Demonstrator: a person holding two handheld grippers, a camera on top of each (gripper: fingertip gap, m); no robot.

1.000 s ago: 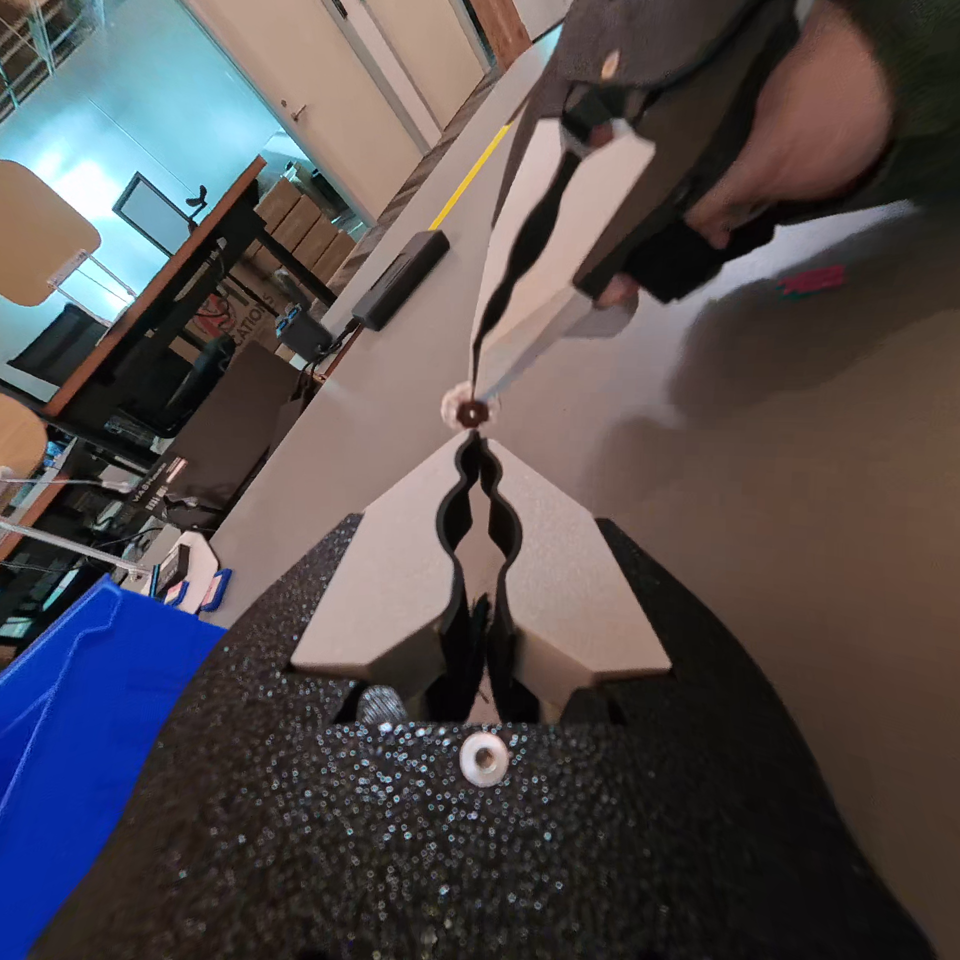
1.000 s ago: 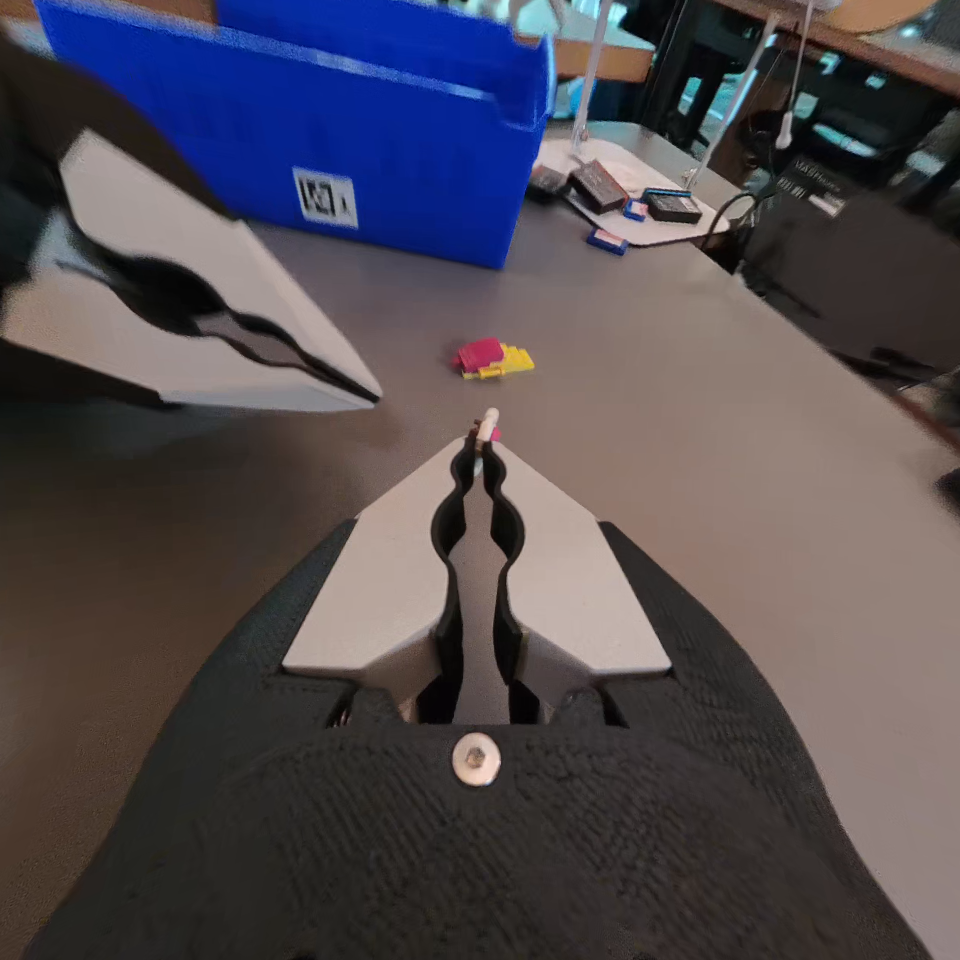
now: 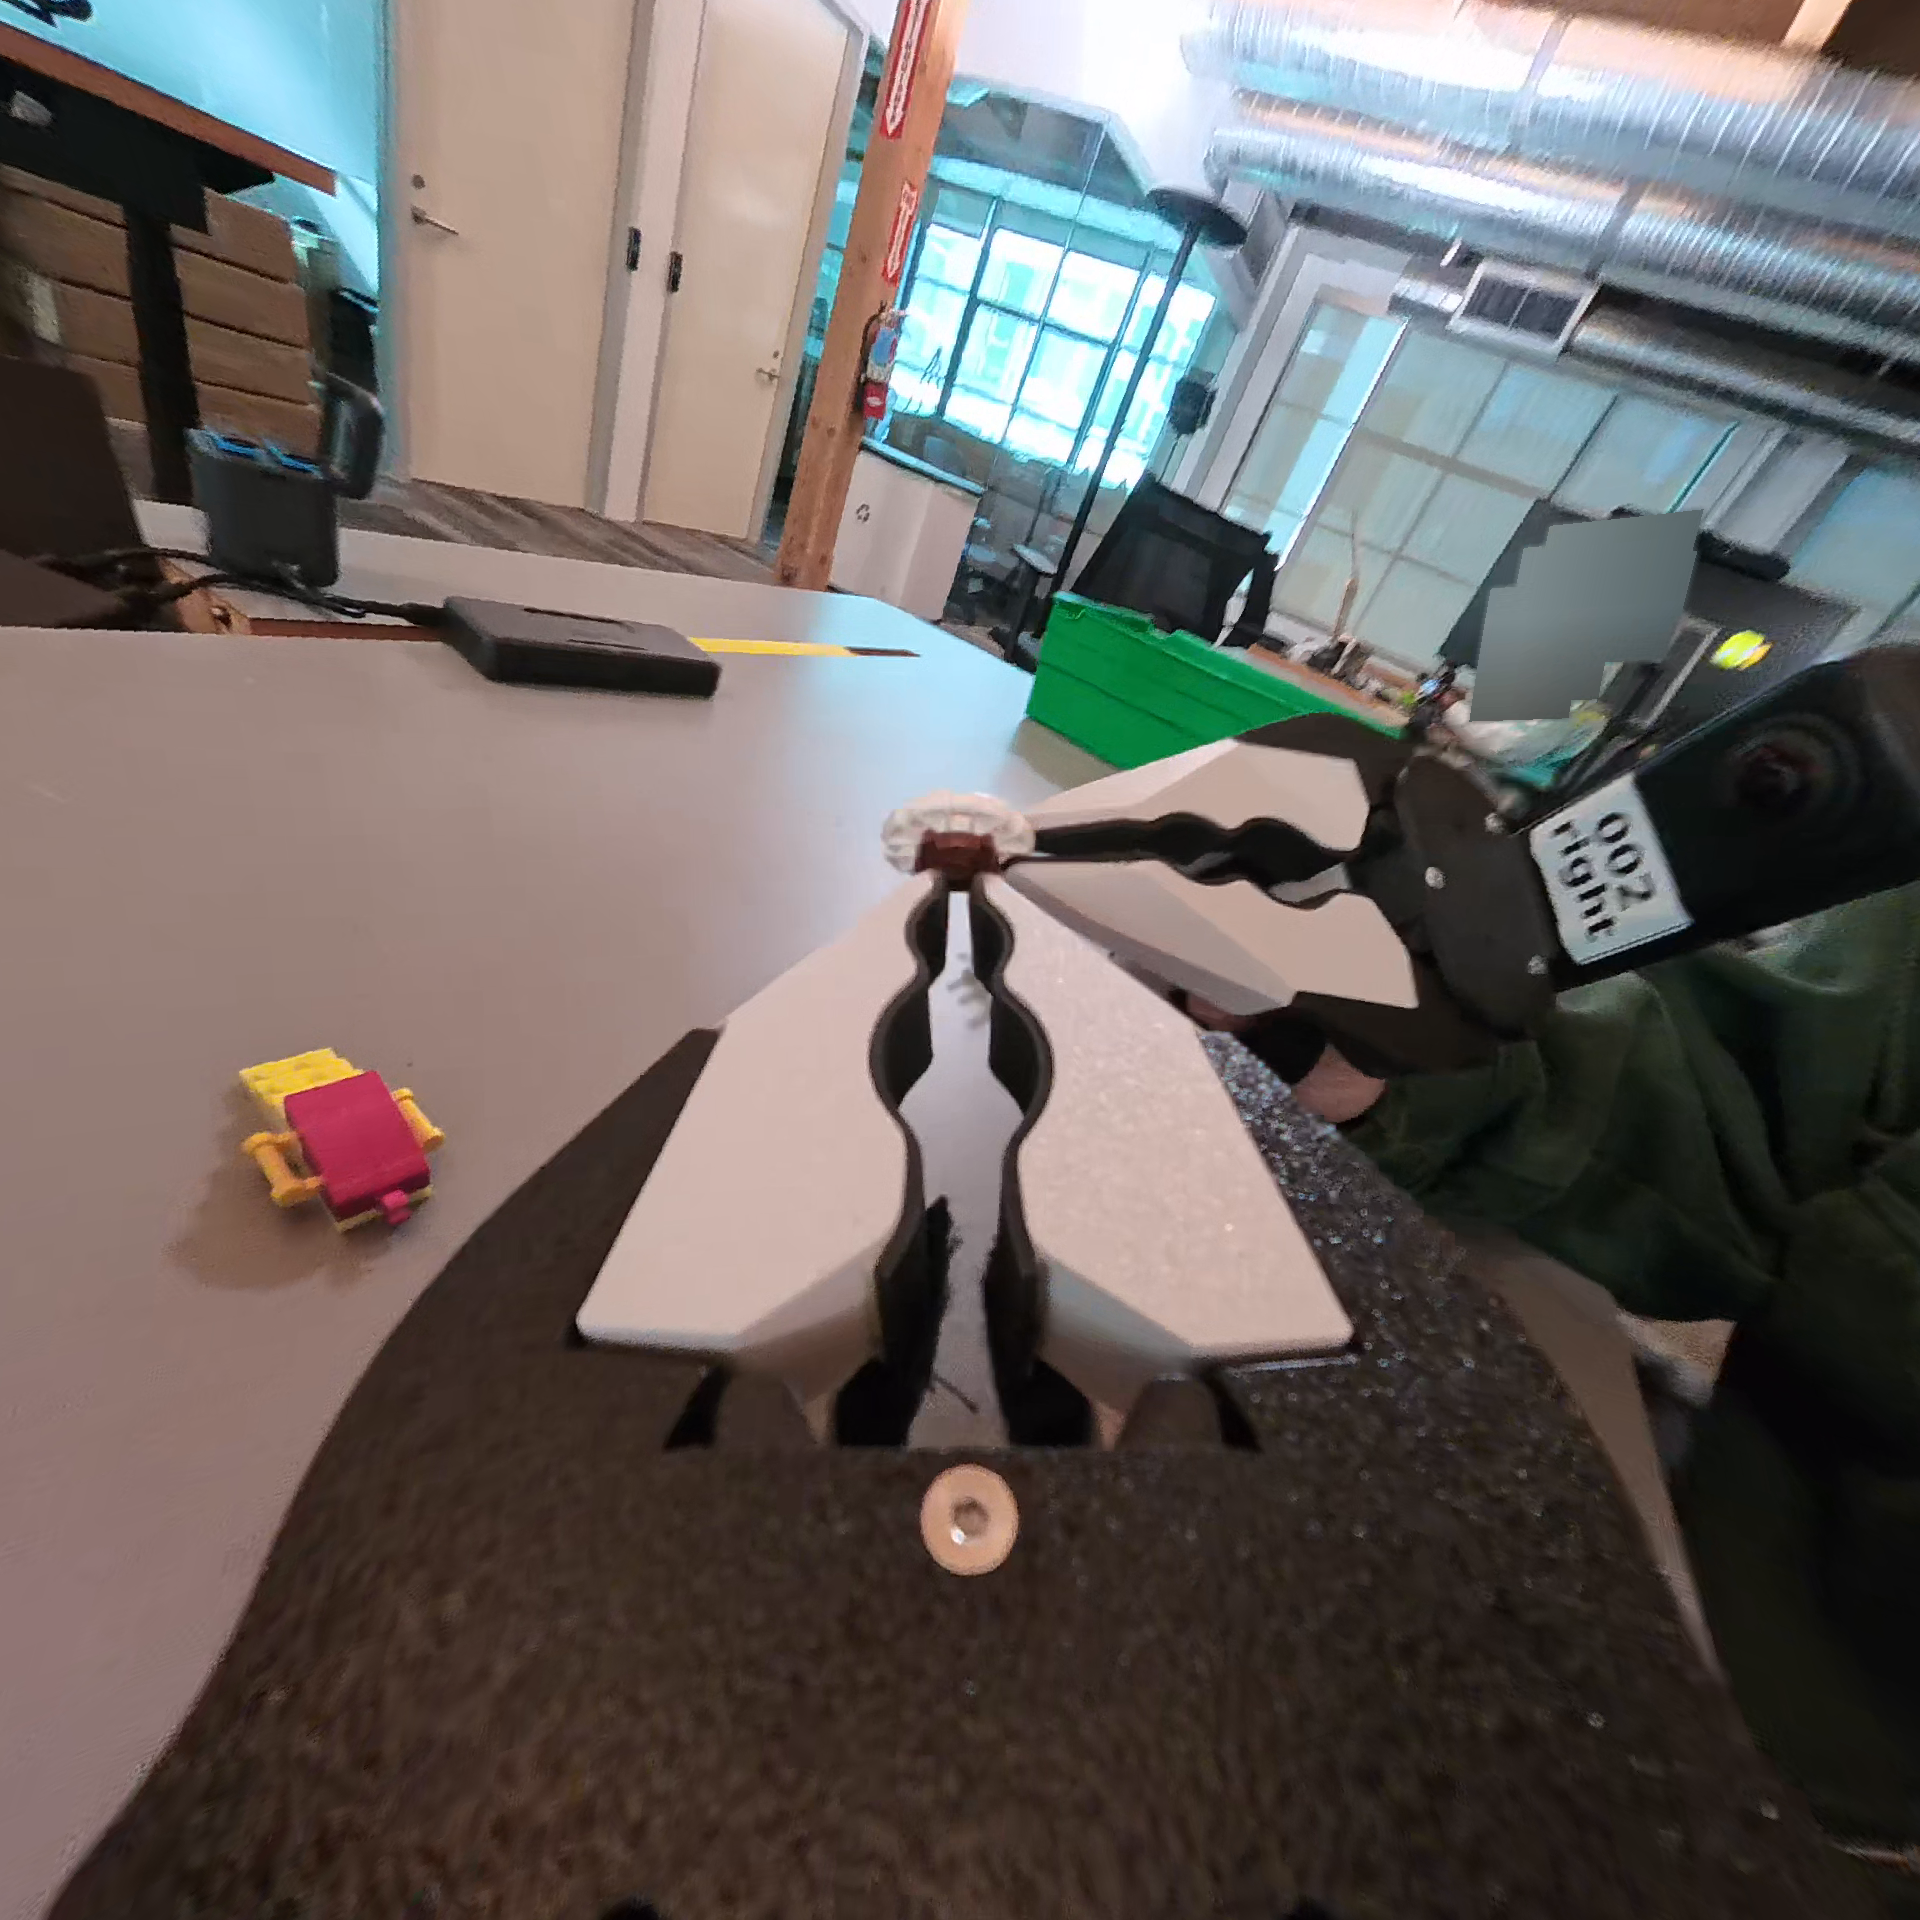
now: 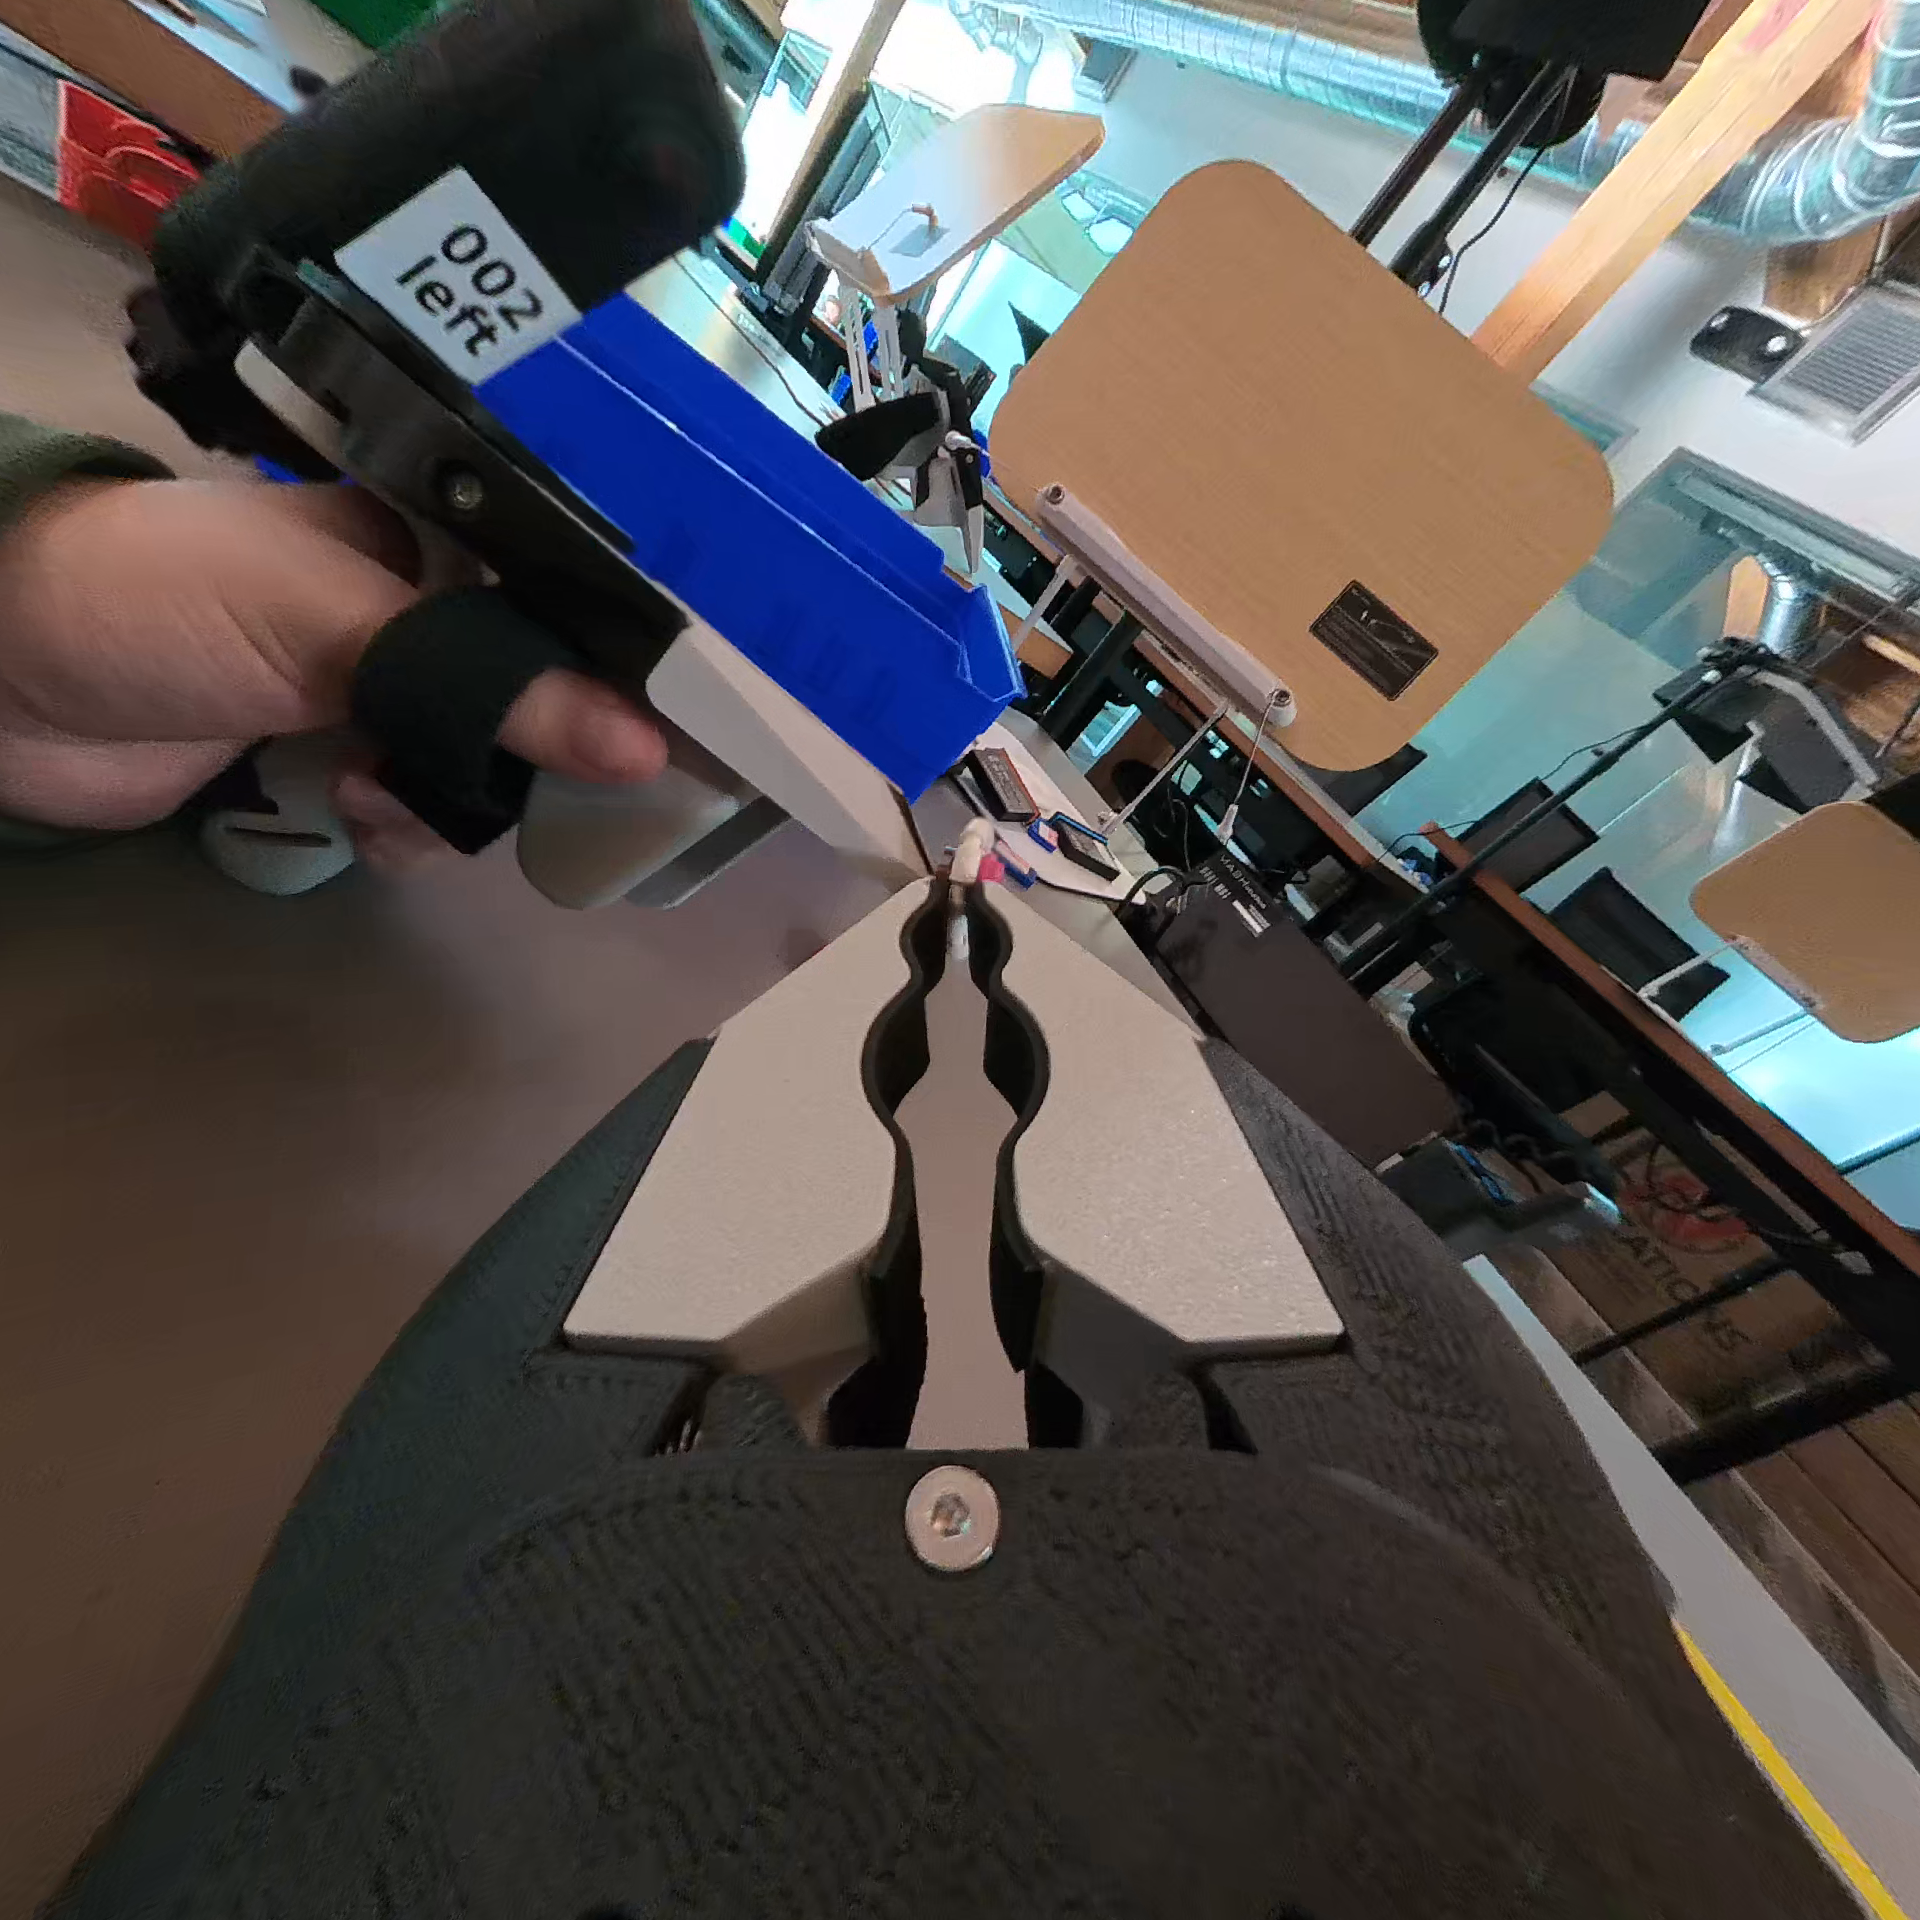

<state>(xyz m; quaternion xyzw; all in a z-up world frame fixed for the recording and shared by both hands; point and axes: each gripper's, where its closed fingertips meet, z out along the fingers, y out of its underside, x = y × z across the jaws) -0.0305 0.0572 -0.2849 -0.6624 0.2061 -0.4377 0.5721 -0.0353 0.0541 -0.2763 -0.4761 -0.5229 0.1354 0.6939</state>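
My left gripper and right gripper meet tip to tip above the grey table. Between the tips is a small white toothed wheel with a dark red-brown hub piece. My left gripper is shut on the hub piece. The right gripper comes in from the right and is shut on the wheel's rim. In the right wrist view the wheel shows edge-on, with the left gripper coming in from the left, held by a hand.
A yellow and magenta brick assembly lies on the table left of my left gripper. A black flat box and a green bin sit farther back. A blue bin stands behind the left gripper, small cards beyond it. The tips of both grippers are at nearly the same place.
Both grippers have turned and swung while staying tip to tip on the white wheel. The right gripper now comes in from the right, not from above.
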